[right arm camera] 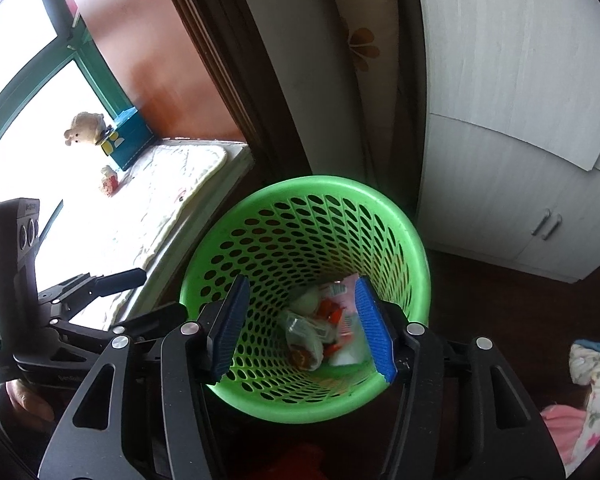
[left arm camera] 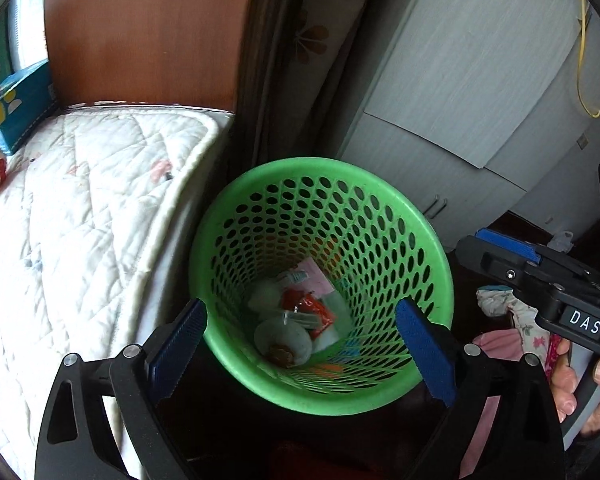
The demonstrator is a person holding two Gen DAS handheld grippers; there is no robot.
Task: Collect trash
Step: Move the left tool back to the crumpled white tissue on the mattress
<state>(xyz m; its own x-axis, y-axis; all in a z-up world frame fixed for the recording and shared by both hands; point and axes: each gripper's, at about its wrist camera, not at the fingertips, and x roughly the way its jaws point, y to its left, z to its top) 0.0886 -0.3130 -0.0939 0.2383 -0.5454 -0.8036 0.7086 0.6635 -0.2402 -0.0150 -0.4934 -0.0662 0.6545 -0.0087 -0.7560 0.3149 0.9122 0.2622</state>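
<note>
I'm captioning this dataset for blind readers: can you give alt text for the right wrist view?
A green perforated wastebasket on a dark floor holds wrappers and other trash; the right claw hangs open and empty over it. A quilted mattress lies left, a white cabinet right.

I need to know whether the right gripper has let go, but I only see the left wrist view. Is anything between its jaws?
Observer: No. The right gripper is open and empty, poised over the green basket.
Operator: Anything stuck to its pads?
Observer: Nothing that I can see; both blue pads look bare.
Operator: What is the fuzzy thing at my left edge?
Observer: A plush bear by the window, next to the blue box.
</note>
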